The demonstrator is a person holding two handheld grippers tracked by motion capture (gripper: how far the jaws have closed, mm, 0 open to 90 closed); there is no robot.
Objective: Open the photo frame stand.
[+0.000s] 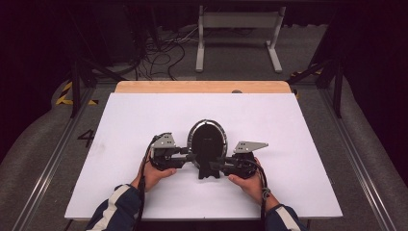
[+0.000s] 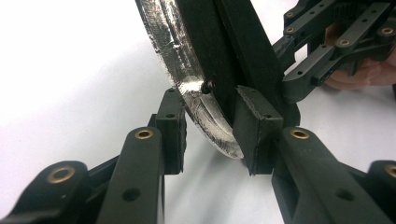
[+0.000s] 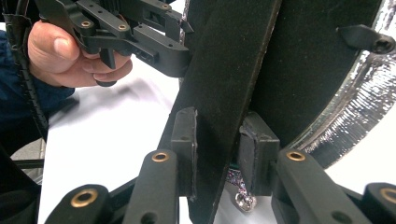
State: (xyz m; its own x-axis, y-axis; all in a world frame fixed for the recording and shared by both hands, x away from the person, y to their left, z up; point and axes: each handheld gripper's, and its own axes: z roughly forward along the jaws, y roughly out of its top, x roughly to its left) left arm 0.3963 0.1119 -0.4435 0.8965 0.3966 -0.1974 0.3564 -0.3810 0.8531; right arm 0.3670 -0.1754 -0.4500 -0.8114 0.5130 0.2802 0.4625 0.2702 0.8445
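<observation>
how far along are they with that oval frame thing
Done: the black oval frame with a silver rim lies back-up on the white table. In hand: the left gripper straddles the rim, the right gripper clamps its black stand strut. Left: likely standing it upright.

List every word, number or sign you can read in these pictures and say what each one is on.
"4": dark numeral on the grey floor, left of the table.
Yellow and black striped hazard tape on the floor at the far left: a marking, no words.
Oval picture frame, left gripper and right gripper: no readable text.
</observation>
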